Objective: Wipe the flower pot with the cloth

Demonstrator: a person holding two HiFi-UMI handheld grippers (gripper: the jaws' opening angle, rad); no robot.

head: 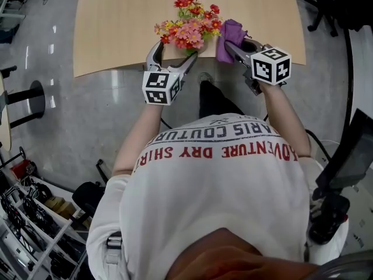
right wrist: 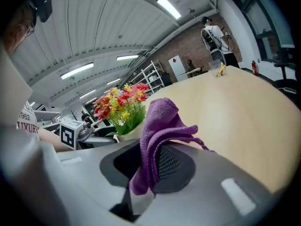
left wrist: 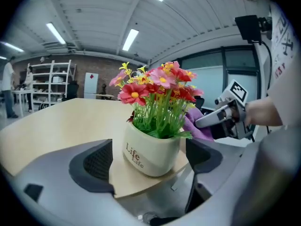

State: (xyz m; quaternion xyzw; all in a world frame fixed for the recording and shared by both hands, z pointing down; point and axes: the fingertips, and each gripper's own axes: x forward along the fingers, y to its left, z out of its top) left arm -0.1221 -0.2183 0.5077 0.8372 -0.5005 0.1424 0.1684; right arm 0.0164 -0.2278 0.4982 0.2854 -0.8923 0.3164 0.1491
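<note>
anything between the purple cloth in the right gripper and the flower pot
No loose object. The purple knitted cloth, clamped in the right gripper, is beside the cream ceramic flower pot; only the open left gripper flanks the pot's sides.

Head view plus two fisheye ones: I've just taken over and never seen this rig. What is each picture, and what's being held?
There is no robot here: a person holds a tool with a two-jaw claw in each hand. The head view looks down from the person's head at both tools and a wooden table. The other two pictures come from a camera riding on each tool, looking along its claw. Near the table's edge stands a cream flower pot of red, pink and yellow flowers. The left claw is open, with the pot between its jaws. The right claw is shut on a purple cloth, held beside the pot.
</note>
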